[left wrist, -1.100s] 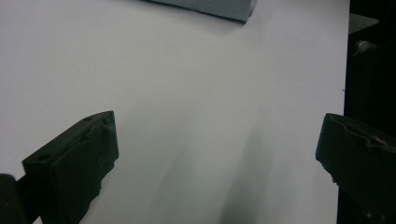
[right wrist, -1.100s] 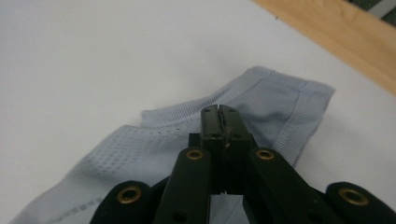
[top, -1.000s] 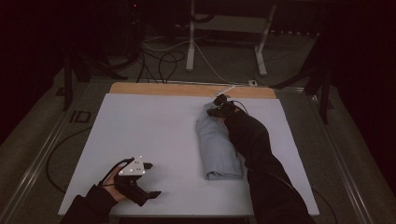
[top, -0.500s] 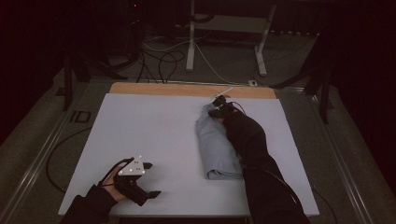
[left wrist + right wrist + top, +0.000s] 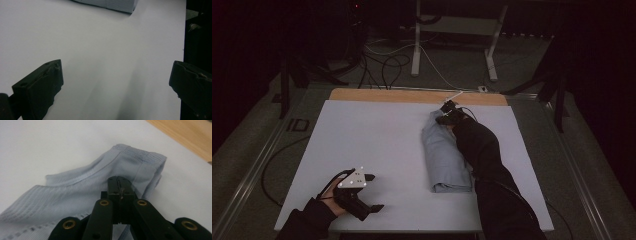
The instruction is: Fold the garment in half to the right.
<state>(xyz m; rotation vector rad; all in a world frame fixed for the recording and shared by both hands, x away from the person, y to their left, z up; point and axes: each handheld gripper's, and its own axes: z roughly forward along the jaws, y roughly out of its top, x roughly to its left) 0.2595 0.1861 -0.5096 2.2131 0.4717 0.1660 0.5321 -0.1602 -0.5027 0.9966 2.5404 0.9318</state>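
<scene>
Right gripper sits at the far end of the folded pale blue garment, jaws pressed together with a ridge of the cloth's ribbed edge pinched between them, clear in the right gripper view; the garment lies lengthwise on the right half of the white table, running from the gripper back toward the person; left gripper rests near the table's near-left corner, well apart from the cloth, jaws spread wide over bare tabletop, holding nothing.
</scene>
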